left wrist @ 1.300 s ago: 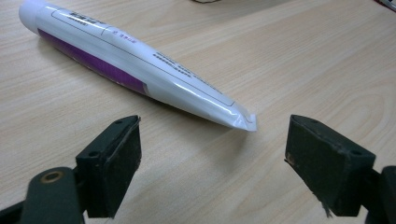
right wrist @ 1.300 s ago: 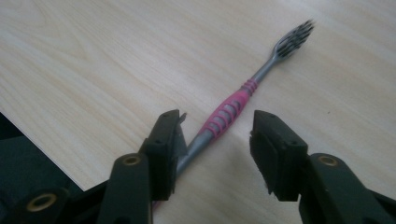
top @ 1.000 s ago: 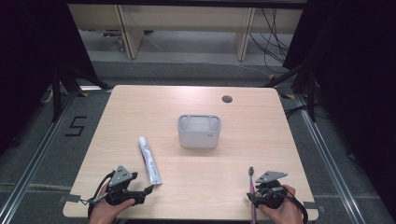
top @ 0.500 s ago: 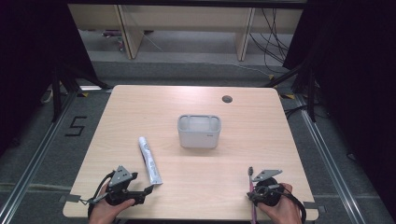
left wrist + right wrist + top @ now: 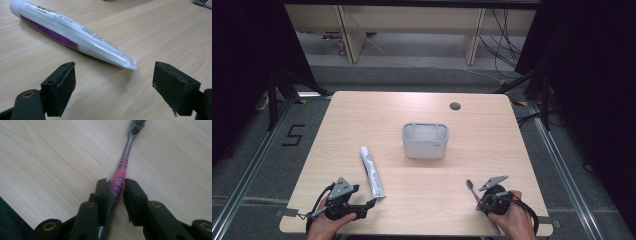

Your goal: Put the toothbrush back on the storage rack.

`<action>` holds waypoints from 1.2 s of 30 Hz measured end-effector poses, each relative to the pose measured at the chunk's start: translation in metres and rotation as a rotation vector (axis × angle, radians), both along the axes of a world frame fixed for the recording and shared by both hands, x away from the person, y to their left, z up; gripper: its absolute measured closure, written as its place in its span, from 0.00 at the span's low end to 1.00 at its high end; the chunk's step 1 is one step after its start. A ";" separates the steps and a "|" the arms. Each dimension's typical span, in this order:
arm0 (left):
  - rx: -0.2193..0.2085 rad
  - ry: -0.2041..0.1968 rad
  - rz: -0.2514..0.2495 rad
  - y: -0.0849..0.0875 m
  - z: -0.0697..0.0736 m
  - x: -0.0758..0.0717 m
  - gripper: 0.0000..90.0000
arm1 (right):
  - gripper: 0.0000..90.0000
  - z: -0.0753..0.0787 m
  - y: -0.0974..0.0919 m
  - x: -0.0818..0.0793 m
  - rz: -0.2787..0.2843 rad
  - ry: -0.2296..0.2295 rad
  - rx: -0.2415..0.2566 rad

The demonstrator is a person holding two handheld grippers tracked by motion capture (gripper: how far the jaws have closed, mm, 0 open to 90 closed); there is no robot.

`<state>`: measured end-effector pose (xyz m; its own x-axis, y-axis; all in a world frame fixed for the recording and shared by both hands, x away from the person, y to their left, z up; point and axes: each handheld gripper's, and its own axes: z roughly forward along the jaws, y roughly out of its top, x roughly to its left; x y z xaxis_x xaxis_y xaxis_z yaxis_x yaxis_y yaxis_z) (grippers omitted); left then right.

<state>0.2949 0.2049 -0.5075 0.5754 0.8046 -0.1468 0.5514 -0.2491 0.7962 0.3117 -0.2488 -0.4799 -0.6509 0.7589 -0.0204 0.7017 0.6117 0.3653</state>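
1. Light wooden table [image 5: 362, 115] stood in a dark room, shelving beyond the far edge; grey holder [image 5: 425, 140] sat at the table's middle.
2. Right gripper [image 5: 114, 191] was at the near right corner; its jaws had just been closing and pressed both sides of the toothbrush [image 5: 119, 180] at the pink ribbed grip.
3. Toothbrush lay flat on the wood, bristle head pointing far.
4. Judged light, stiff and thin; the rubbery ribbed section looked the best hold, the smooth grey neck more slippery.
5. Left gripper [image 5: 113, 82] was at the near left, jaws wide apart, holding nothing.
6. Toothpaste tube [image 5: 72, 35] lay just beyond it, crimped end between the pads but untouched; soft, would dent.
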 end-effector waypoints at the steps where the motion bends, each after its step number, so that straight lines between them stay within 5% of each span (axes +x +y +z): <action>1: 0.000 0.000 0.000 0.000 0.000 0.000 0.20 | 0.84 0.001 0.001 0.001 -0.006 0.018 0.005; 7: -0.011 -0.003 -0.003 0.000 0.000 0.000 0.21 | 0.87 0.002 0.004 0.008 0.042 0.026 -0.032; 22: -0.010 -0.006 -0.008 -0.001 0.000 0.000 0.21 | 0.88 0.006 0.013 0.028 0.115 0.142 -0.122; 36: -0.014 -0.003 -0.006 -0.001 0.000 0.000 0.21 | 0.89 0.009 0.021 0.029 0.151 0.115 -0.148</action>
